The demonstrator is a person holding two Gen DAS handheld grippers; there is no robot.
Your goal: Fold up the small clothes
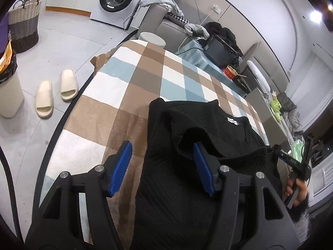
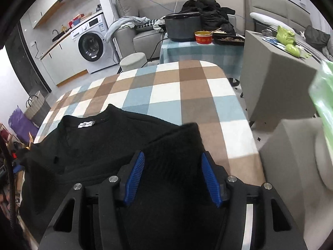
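Black knit: one black sweater [image 1: 187, 166] lies on your checked tablecloth [image 1: 124, 87], collar label up, spread flat for folding.
Left gripper [image 1: 162, 166]: fingers parted, nothing pinched; the sweater's left edge sits between them.
Right gripper [image 2: 172, 177]: fingers parted too, straddling the right sleeve, released.
Count: one garment, two grippers, two slippers [image 1: 56, 91] on the floor.
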